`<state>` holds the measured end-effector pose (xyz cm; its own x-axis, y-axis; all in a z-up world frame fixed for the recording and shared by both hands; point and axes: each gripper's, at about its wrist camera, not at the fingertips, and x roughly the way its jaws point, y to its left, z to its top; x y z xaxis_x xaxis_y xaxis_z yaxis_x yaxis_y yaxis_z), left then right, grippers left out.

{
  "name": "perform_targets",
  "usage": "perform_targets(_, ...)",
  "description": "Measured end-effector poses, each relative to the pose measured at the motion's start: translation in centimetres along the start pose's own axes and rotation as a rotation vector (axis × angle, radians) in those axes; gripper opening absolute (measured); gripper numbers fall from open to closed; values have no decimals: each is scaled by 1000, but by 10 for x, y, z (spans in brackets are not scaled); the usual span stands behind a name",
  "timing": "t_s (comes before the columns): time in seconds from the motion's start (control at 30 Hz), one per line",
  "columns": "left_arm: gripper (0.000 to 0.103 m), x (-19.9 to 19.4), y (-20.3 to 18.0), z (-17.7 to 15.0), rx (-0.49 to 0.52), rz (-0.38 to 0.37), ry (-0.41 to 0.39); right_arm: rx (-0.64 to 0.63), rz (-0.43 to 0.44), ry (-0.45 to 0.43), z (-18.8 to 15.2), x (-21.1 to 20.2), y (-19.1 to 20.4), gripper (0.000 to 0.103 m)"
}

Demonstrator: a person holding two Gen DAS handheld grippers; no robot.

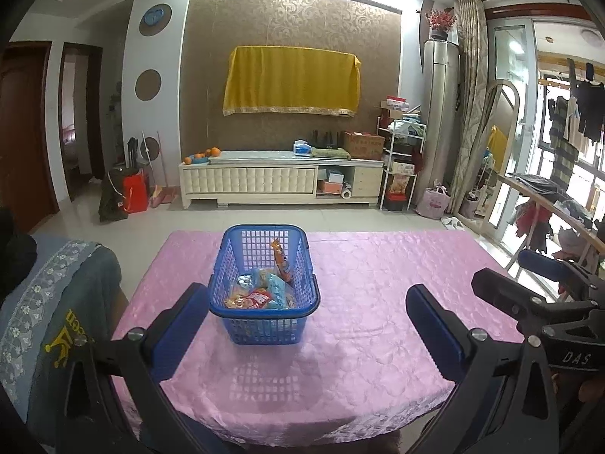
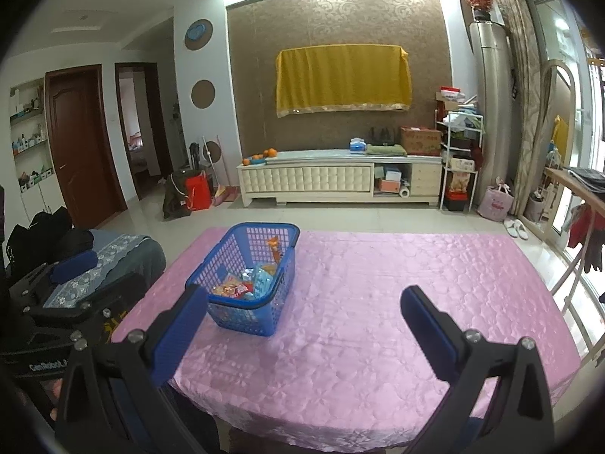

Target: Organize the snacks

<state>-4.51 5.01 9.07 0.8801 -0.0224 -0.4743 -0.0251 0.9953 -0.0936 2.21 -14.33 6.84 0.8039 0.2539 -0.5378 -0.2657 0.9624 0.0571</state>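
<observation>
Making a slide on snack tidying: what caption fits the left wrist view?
Open left gripper faces a blue basket of snack packets on a pink tablecloth.

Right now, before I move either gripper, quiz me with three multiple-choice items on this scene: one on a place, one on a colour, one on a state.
1. Where are the snack packets?
A. Spread over the tablecloth
B. Inside the basket
C. Held in the right gripper

2. What colour is the basket?
A. Blue
B. Yellow
C. White

3. How does the left gripper stand?
A. Shut on a packet
B. Shut on the basket rim
C. Open, holding nothing

Key: 1 B, the packets lie piled within the mesh walls, one orange packet leaning up against the far side. 2 A, its plastic mesh is blue against the pink tablecloth. 3 C, its blue pads sit wide apart with only cloth and basket seen between them; the right gripper is open too.
</observation>
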Motion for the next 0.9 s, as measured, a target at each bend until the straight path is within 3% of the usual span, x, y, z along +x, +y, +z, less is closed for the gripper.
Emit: perform_targets(0.9, 103, -2, 1, 0, 2, -22, 16, 12, 5, 25, 1, 1, 0, 103)
